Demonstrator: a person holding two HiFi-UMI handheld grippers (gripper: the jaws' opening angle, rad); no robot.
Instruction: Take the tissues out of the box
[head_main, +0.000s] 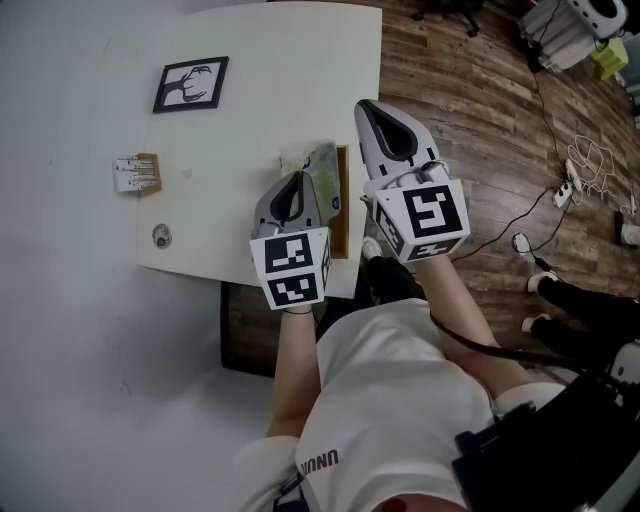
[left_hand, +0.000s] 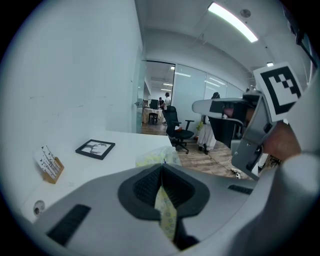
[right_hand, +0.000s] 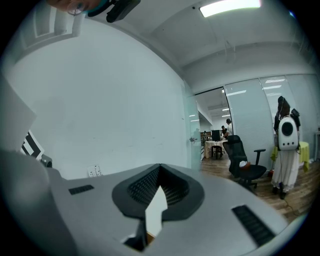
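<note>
A crumpled tissue with a yellow-green print sticks up from the wooden-sided tissue box near the white table's right edge. My left gripper is over the box, tilted down and shut on the tissue. In the left gripper view the tissue bunches just past the closed left gripper, and a strip of it shows under the pads. My right gripper hovers higher, to the right of the box, nearly level. In its own view the right gripper is shut, with nothing seen held.
A black-framed picture lies at the table's back. A small wooden card holder and a round disc sit at the left. Cables and a power strip lie on the wood floor to the right. An office chair stands beyond the table.
</note>
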